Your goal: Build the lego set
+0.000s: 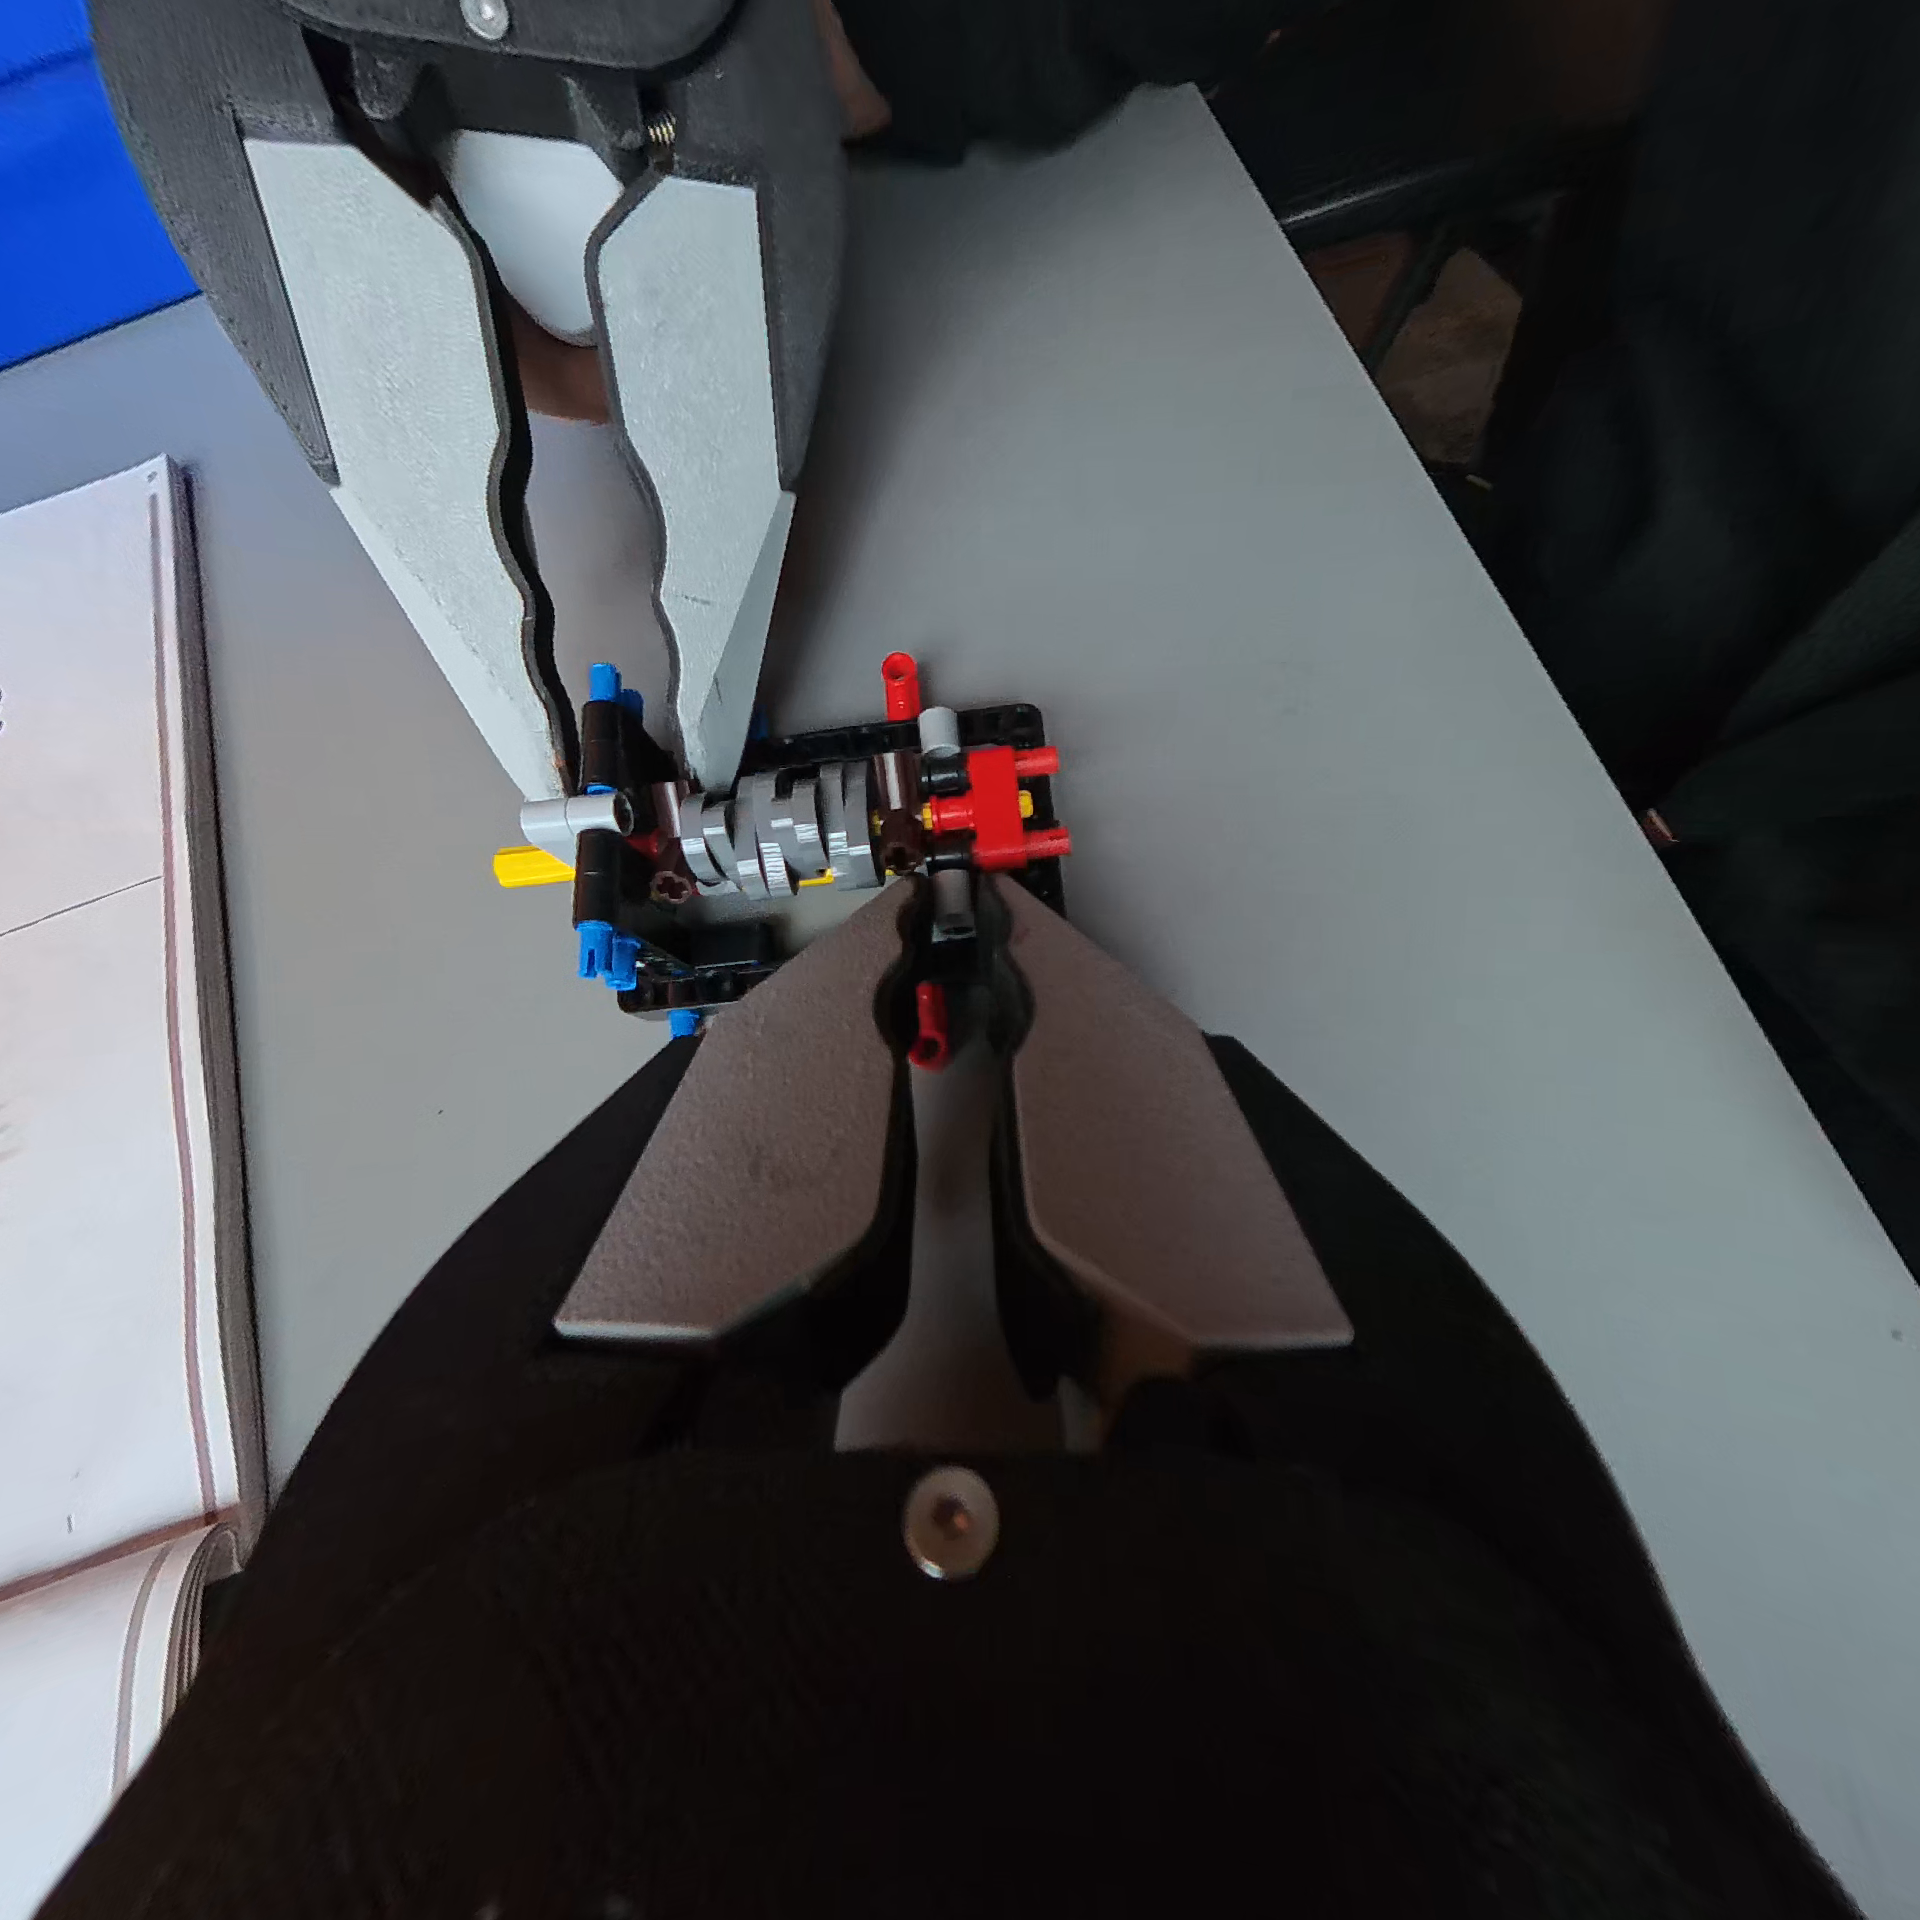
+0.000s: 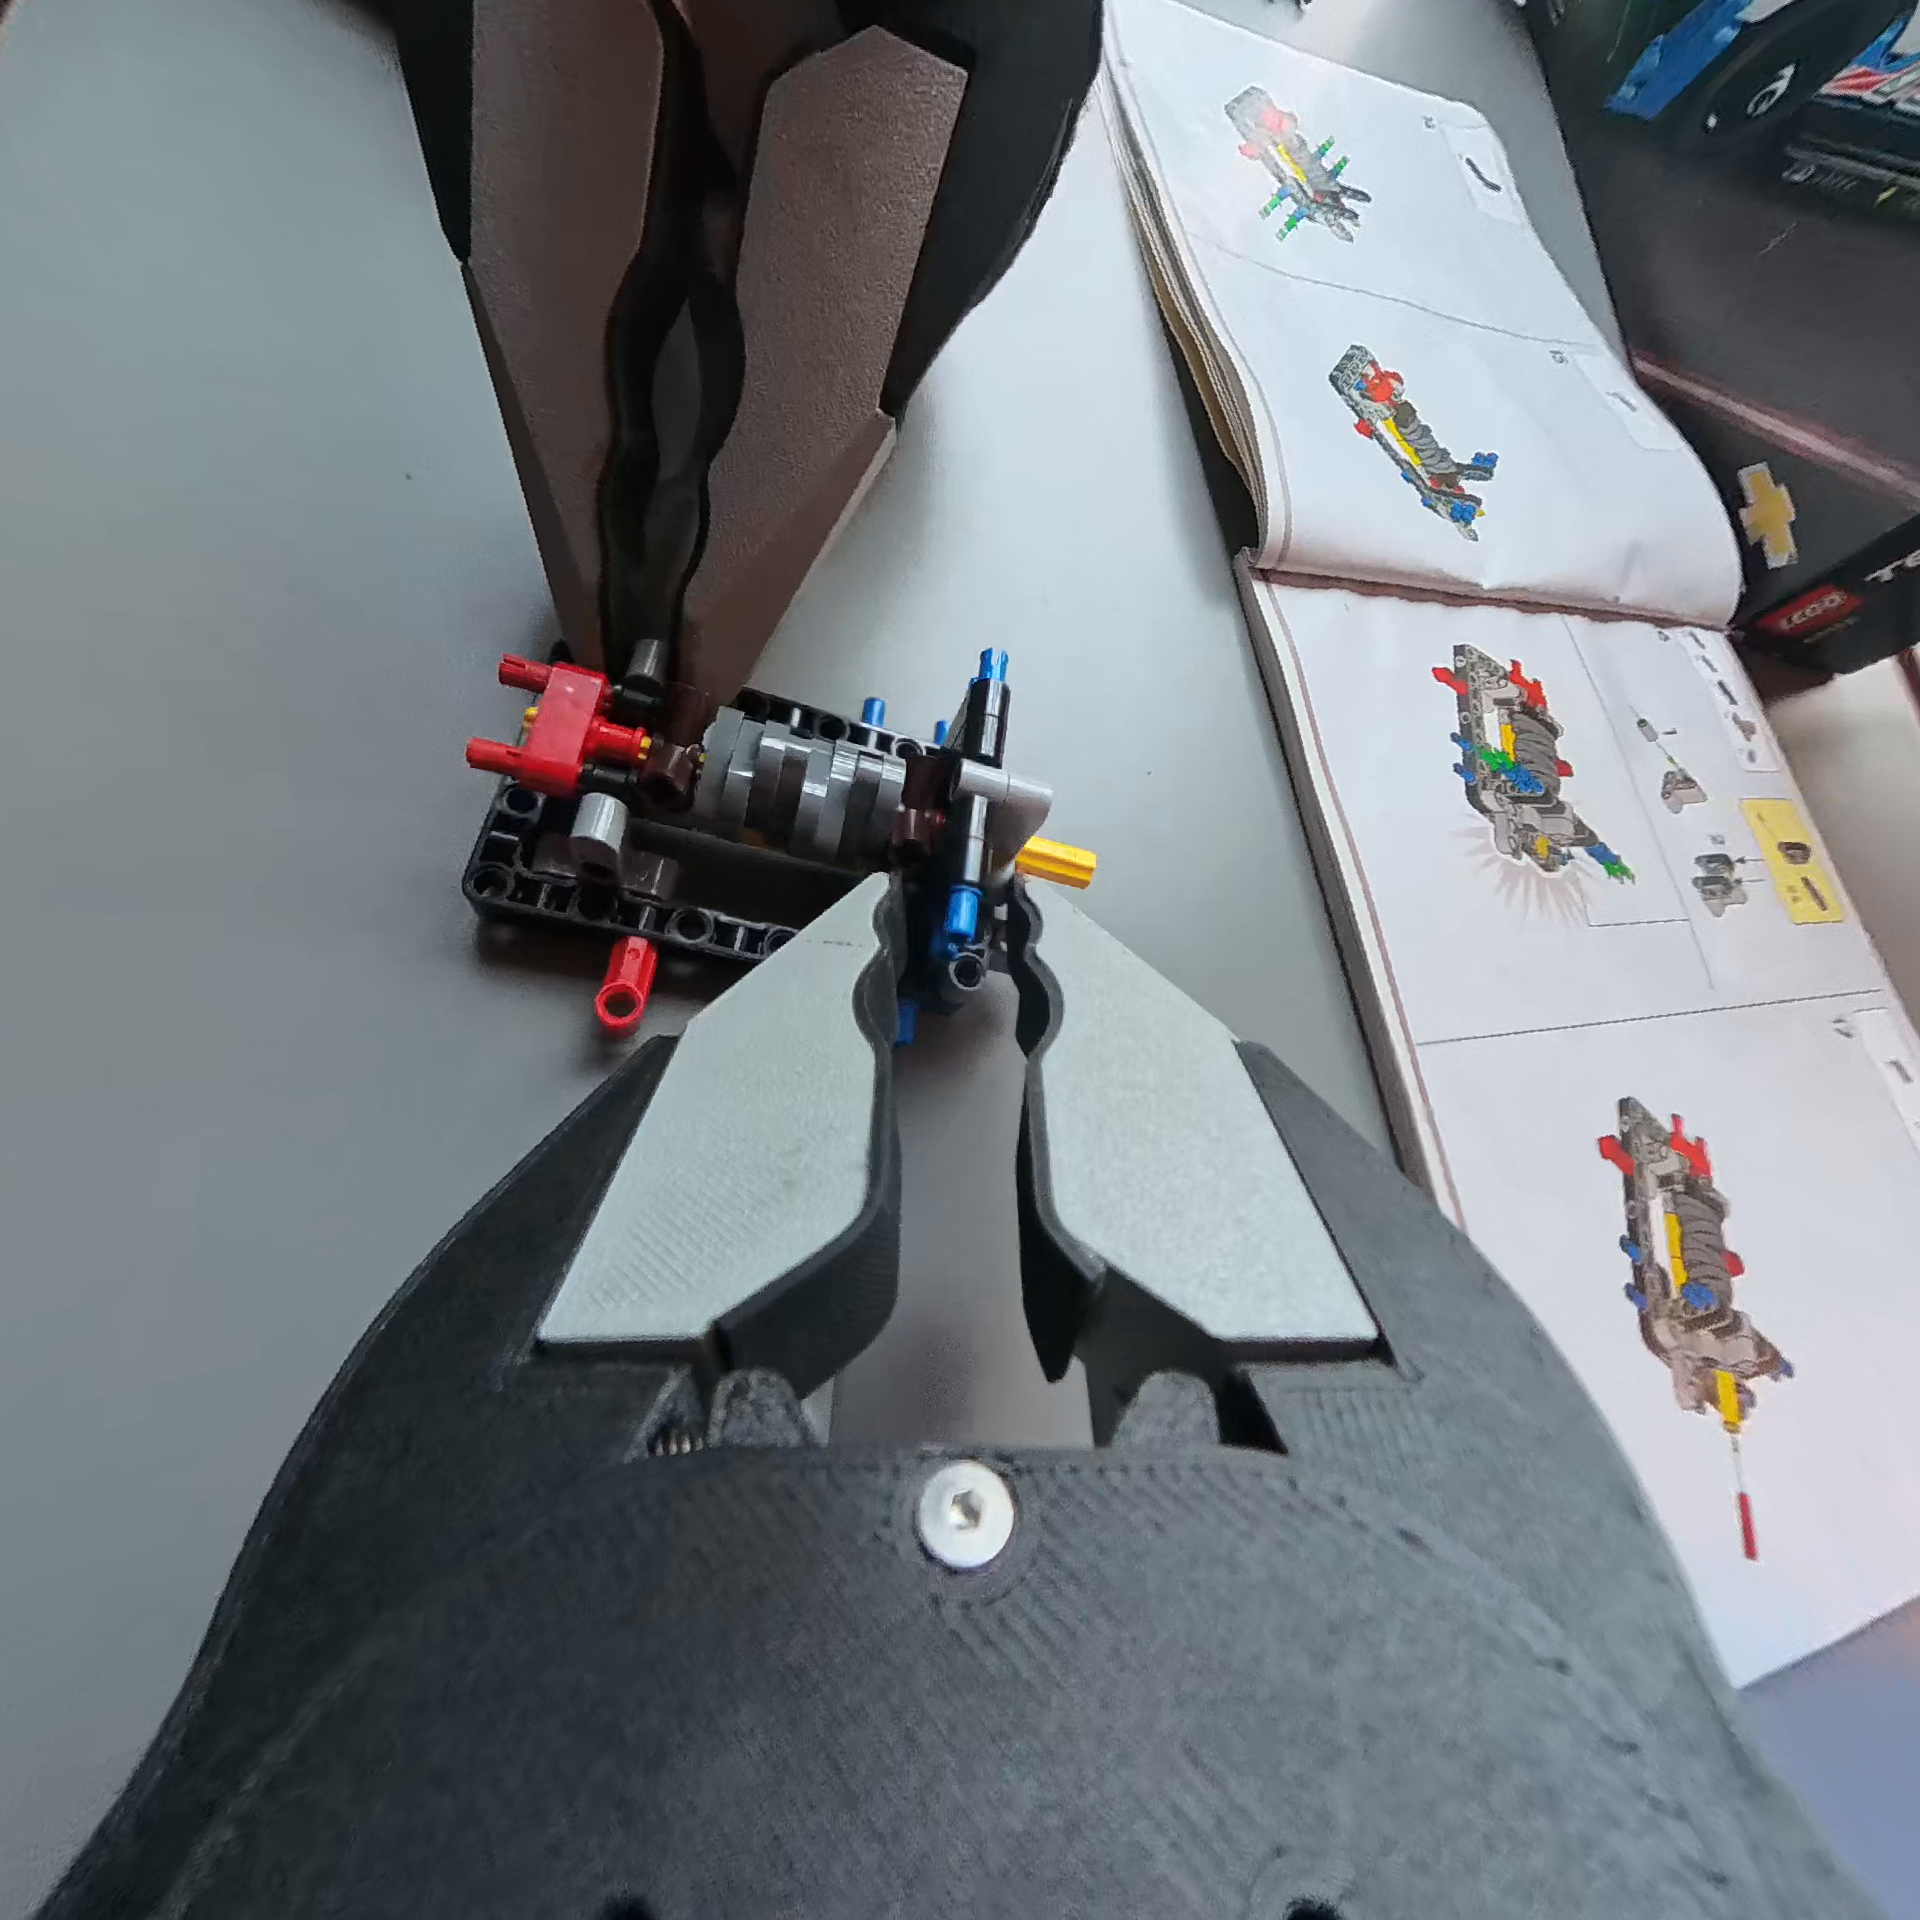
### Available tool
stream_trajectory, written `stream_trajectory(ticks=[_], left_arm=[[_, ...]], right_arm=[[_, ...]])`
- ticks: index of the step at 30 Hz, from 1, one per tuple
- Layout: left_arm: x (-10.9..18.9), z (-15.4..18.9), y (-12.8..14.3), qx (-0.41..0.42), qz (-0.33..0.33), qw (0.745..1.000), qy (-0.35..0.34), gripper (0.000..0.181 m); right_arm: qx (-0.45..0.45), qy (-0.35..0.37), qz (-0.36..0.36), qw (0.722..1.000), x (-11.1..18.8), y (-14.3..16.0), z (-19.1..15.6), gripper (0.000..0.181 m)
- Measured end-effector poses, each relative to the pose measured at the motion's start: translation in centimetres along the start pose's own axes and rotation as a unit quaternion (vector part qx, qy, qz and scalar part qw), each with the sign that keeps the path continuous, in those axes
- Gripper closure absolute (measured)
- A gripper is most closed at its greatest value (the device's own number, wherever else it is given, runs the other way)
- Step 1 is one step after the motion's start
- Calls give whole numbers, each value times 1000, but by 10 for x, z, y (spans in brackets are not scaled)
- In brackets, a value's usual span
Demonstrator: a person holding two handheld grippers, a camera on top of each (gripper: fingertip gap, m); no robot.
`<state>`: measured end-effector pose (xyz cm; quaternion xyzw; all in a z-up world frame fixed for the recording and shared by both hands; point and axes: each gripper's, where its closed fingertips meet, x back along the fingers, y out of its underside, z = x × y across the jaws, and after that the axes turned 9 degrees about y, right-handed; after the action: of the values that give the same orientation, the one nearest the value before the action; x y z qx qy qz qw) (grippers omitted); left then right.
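I clamp my left gripper (image 1: 951, 914) on the red end of the lego model (image 1: 790, 831) and my right gripper (image 2: 951, 935) on its blue-pegged end, steadying it on the table (image 1: 1195, 623) for the next piece.

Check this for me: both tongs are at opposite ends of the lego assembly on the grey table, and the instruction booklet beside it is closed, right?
One thing is off: the instruction booklet lies open, pages showing, in the right wrist view. The rest holds: the left tongs and right tongs meet opposite ends of the lego assembly on the grey table.
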<state>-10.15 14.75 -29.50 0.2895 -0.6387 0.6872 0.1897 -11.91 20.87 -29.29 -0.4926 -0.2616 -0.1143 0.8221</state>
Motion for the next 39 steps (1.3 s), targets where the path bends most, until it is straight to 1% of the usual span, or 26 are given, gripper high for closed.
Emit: stream_trajectory(ticks=[2,3,4,6,8,11,13,17,18,19,22,25,28,32,35,39], left_arm=[[1,-1,0,-15,-1,1000,-9,175],[2,-2,0,-18,0,1000,-14,175],[2,-3,0,-18,0,1000,-19,175],[3,-5,0,-18,-1,999,-30,175],[3,-6,1,-18,-1,999,-34,175],[4,-7,1,-17,-1,999,-36,175],[4,-8,1,-14,-1,999,-38,176],[4,-9,0,-15,0,999,-42,175],[5,-10,0,-16,0,999,-49,175],[5,-11,1,-17,-2,998,-53,174],[4,-13,0,-12,-3,998,-68,174],[4,-17,-1,-11,-6,996,-88,174],[5,-22,0,-9,-11,994,-109,173],[8,-30,3,-1,-18,989,-146,173],[8,-30,3,-10,-21,988,-155,173],[9,-31,3,-3,-20,988,-154,173]], right_arm=[[-23,-19,9,1000,3,-2,0,161],[-36,-19,10,999,6,-1,3,146],[-47,-10,5,999,9,2,8,137],[-68,13,7,998,17,6,16,134],[-96,41,19,994,29,5,23,126],[-135,75,64,986,51,-7,24,127],[-147,77,92,982,62,-17,12,121],[-165,124,98,974,65,-21,-2,121],[-164,141,98,971,66,-21,-2,118],[-161,159,97,969,67,-21,-1,115],[-145,212,86,963,72,-17,5,118],[-124,274,90,949,79,-16,16,120],[-116,317,93,936,85,-14,27,120],[-123,341,59,930,83,-3,37,120],[-128,359,44,923,85,4,45,118],[-133,376,36,916,86,10,55,122]])
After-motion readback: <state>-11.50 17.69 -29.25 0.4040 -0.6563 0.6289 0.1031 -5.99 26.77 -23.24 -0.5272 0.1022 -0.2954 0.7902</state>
